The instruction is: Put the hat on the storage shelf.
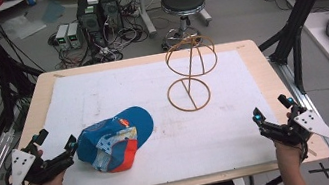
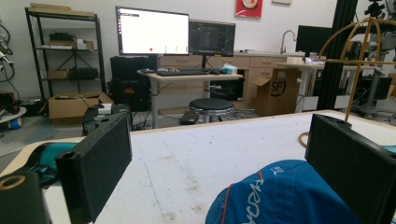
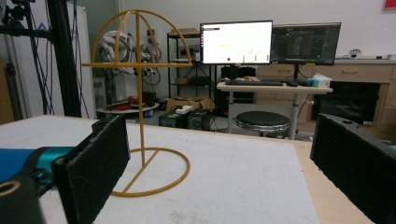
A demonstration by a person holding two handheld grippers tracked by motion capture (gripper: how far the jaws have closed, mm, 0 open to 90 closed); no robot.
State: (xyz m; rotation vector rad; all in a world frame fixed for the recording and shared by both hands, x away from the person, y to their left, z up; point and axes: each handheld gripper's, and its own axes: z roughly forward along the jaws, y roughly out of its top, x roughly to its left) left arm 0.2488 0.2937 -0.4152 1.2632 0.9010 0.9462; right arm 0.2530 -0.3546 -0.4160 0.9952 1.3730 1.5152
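A blue cap [image 1: 115,140] with an orange and patterned side lies on the white mat, left of the middle. Its blue crown [image 2: 280,196] fills the lower right of the left gripper view, close to the right jaw. My left gripper [image 1: 56,142] rests open just left of the cap, nothing between its pads. A gold wire hat stand [image 1: 190,70] stands upright at the far middle of the mat; the stand [image 3: 140,116] rises ahead in the right gripper view. My right gripper [image 1: 271,109] sits open near the table's right front corner, holding nothing.
The white mat [image 1: 170,137] covers a wooden table [image 1: 272,79]. Beyond the far edge stand a black stool [image 1: 183,4], computer boxes [image 1: 98,12] and loose cables on the floor. Black frame posts [image 1: 295,35] flank the table.
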